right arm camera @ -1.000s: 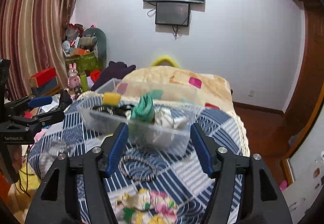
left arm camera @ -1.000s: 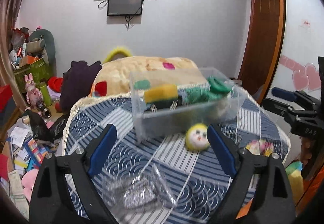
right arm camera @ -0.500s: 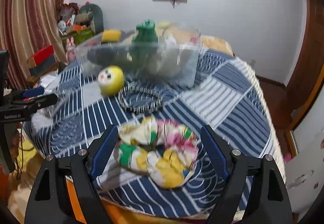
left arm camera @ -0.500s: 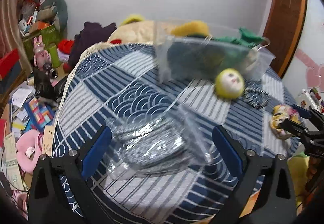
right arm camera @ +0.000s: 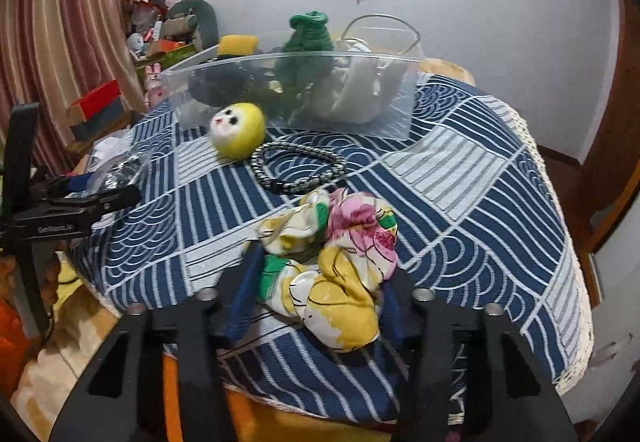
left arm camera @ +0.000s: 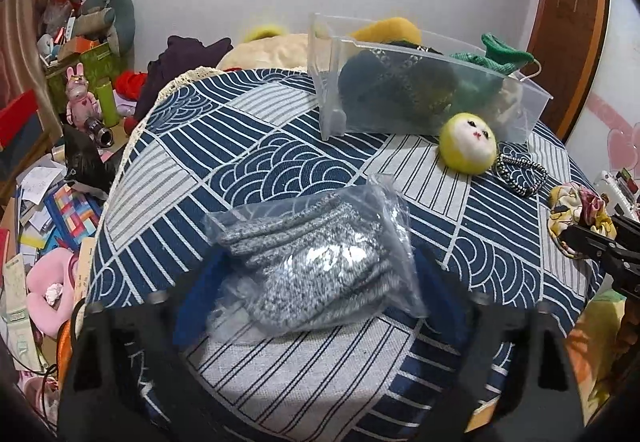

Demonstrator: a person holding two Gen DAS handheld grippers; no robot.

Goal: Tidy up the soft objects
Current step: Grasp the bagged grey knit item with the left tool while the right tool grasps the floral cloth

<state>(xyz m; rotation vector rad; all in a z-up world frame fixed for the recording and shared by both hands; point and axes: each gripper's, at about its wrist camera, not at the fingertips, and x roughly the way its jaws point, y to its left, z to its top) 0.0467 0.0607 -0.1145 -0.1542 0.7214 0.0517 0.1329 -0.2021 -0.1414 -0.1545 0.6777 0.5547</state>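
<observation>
A clear plastic bag of grey knit fabric [left arm camera: 316, 258] lies on the blue patterned tablecloth [left arm camera: 256, 170]. My left gripper [left arm camera: 320, 282] is open, its blue pads on either side of the bag. A floral cloth scrunchie [right arm camera: 336, 262] lies near the table's front edge. My right gripper [right arm camera: 320, 290] is open around it, pads close to its sides. A clear plastic bin [right arm camera: 296, 90] at the back holds several soft items. The bin also shows in the left wrist view [left arm camera: 424, 90].
A yellow plush ball with a face [right arm camera: 238, 130] and a braided cord loop [right arm camera: 300, 172] lie in front of the bin. The table edge drops off close to both grippers. Clutter and toys [left arm camera: 48, 202] cover the floor at left. A wooden door [left arm camera: 568, 14] stands at right.
Both grippers have tilted down and moved forward. The left one now straddles the bagged fabric and the right one straddles the floral scrunchie, its jaws narrower than before.
</observation>
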